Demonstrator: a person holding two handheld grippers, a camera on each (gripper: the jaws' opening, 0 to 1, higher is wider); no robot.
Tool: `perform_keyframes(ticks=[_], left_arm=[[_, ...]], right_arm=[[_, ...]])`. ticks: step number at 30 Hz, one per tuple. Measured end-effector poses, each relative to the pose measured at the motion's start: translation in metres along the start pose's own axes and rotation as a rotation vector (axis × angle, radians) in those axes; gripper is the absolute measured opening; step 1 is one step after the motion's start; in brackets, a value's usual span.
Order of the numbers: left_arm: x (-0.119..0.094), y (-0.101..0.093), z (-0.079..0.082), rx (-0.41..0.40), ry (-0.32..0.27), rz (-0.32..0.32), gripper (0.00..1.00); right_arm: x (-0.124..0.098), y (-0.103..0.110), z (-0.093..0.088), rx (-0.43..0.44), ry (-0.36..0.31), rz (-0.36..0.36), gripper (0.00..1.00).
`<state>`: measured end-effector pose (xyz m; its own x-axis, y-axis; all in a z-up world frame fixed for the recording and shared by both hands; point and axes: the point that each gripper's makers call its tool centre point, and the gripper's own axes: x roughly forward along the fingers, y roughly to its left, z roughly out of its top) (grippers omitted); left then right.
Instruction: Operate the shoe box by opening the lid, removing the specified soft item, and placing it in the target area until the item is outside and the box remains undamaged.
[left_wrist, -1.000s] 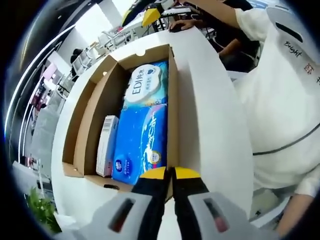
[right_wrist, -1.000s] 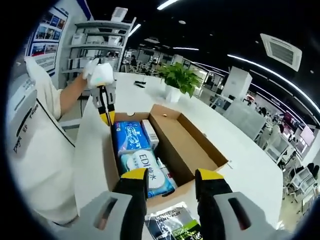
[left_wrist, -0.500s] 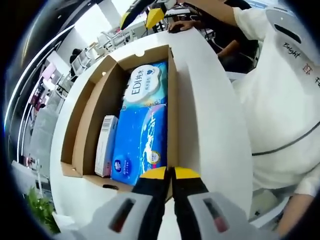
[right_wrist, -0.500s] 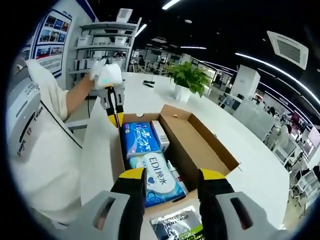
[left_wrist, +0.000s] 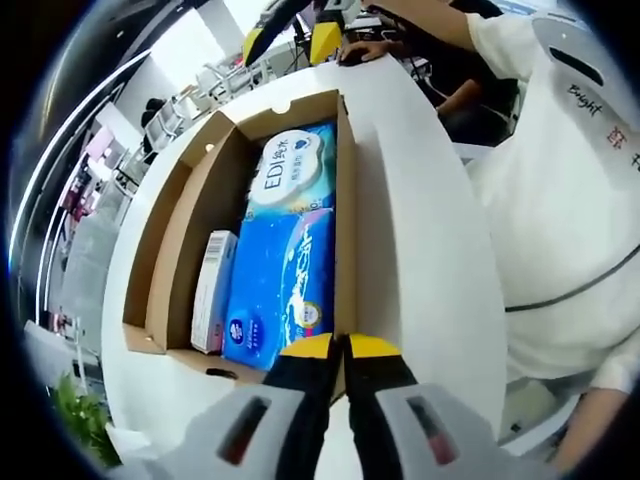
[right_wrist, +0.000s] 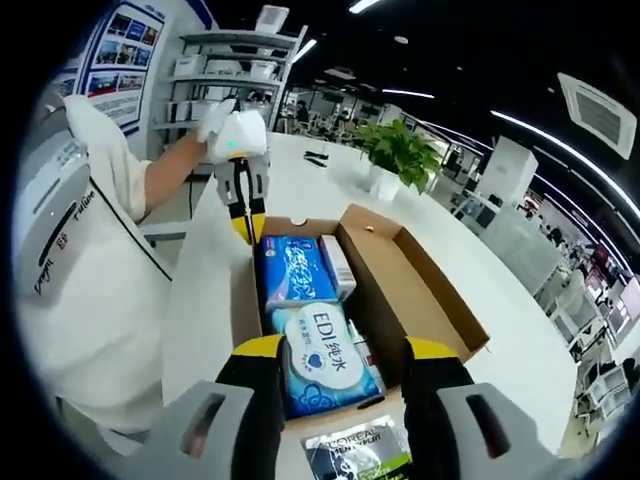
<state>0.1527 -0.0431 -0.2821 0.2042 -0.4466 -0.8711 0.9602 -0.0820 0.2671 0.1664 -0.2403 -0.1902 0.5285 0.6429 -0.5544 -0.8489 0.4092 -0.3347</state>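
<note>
Hovering open-jawed, the right claw (right_wrist: 340, 362) sits just above the EDI tissue pack (right_wrist: 327, 358), lying lengthwise along the open shoe box (right_wrist: 440, 300); the left claw (left_wrist: 345, 352) rests clenched at the far end.

We read "EDI" plus Chinese characters on white-blue tissue pack (right_wrist: 325, 357) in shoe box (right_wrist: 440, 300), seen also in left gripper view (left_wrist: 290, 165). "L'OREAL" on dark sachet (right_wrist: 358, 455) at 6 o'clock in right gripper view. "Bright" on person's white shirt (left_wrist: 585, 98) at 2 o'clock in left gripper view. Print on blue pack (left_wrist: 285, 285) and white carton (left_wrist: 212, 290) too small to read.
</note>
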Motion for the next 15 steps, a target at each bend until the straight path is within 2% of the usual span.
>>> perform_keyframes(ticks=[9, 12, 15], left_arm=[[0.000, 0.000, 0.000, 0.002, -0.004, 0.004, 0.03], [0.000, 0.000, 0.000, 0.000, -0.007, 0.004, 0.03], [0.000, 0.000, 0.000, -0.003, -0.009, 0.004, 0.03]], right_arm=[[0.008, -0.004, -0.006, 0.000, 0.034, 0.011, 0.45], [0.011, -0.003, -0.010, -0.044, 0.057, 0.011, 0.45], [0.013, -0.003, -0.010, -0.023, 0.060, 0.013, 0.45]])
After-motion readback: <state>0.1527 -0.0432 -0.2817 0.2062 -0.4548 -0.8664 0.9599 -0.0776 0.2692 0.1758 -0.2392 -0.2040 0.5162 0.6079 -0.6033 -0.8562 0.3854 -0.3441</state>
